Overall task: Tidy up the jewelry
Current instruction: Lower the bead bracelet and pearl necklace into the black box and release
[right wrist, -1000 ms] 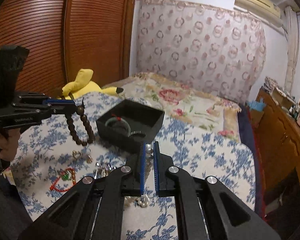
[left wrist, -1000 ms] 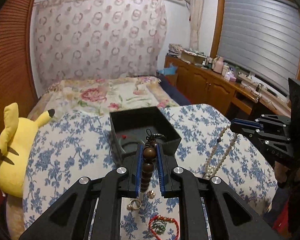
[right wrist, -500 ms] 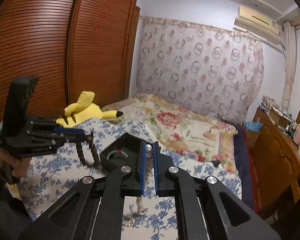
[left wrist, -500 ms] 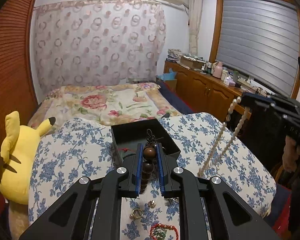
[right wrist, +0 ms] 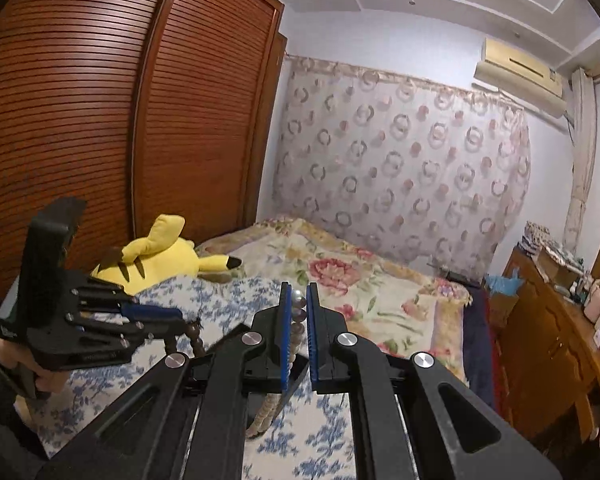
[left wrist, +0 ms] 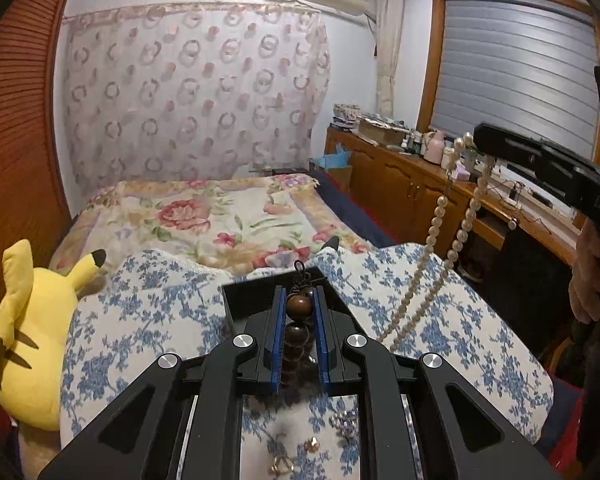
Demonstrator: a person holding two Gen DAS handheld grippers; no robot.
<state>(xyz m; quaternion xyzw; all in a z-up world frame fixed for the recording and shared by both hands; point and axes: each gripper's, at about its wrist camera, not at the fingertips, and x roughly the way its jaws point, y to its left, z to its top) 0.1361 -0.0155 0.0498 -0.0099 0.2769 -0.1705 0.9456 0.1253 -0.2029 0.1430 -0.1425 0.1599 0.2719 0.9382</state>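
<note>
My left gripper [left wrist: 299,296] is shut on a brown wooden bead bracelet [left wrist: 299,306], held above the open black box [left wrist: 240,292], which is mostly hidden behind the fingers. My right gripper [right wrist: 299,298] is shut on a pearl necklace [right wrist: 299,302]. In the left wrist view the pearl necklace [left wrist: 436,232] hangs in a long loop from the right gripper [left wrist: 478,140], its lower end near the blue-flowered cloth [left wrist: 160,320]. In the right wrist view the left gripper [right wrist: 180,316] shows with the brown beads [right wrist: 194,338] hanging. Small rings and earrings [left wrist: 312,446] lie on the cloth below.
A yellow plush toy [left wrist: 24,320] lies at the left edge of the cloth. A flowered bedspread [left wrist: 220,216] lies behind the box. A wooden cabinet [left wrist: 412,184] with clutter runs along the right. A wooden wardrobe [right wrist: 100,120] stands at the left.
Both grippers have risen. The pearl necklace has been lifted off the cloth and hangs higher. The left gripper has moved over the box with the bracelet.
</note>
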